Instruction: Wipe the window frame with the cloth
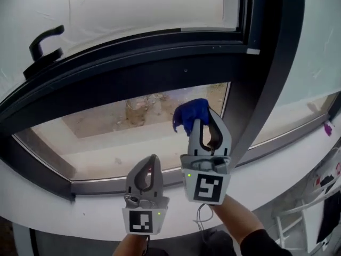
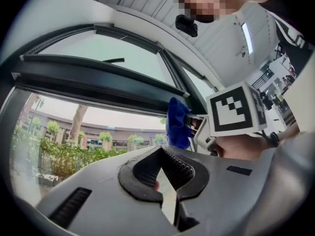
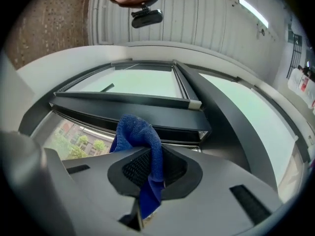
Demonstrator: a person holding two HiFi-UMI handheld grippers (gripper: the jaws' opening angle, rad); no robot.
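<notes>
My right gripper (image 1: 204,122) is shut on a blue cloth (image 1: 191,114), raised in front of the glass just left of the dark upright of the window frame (image 1: 254,100). In the right gripper view the cloth (image 3: 139,140) bulges above the jaws and hangs down between them, with my right gripper (image 3: 149,181) facing the frame's dark cross bar (image 3: 133,107). My left gripper (image 1: 152,163) is shut and holds nothing, lower and to the left, over the bottom rail (image 1: 101,184). The left gripper view shows my left gripper (image 2: 166,183) with the cloth (image 2: 177,123) beyond it.
A tilted sash with a black handle (image 1: 45,44) leans in at the upper left. A white sill (image 1: 74,217) runs below the frame. A second pane (image 1: 314,63) lies right of the upright. White racks (image 1: 303,217) stand at the lower right.
</notes>
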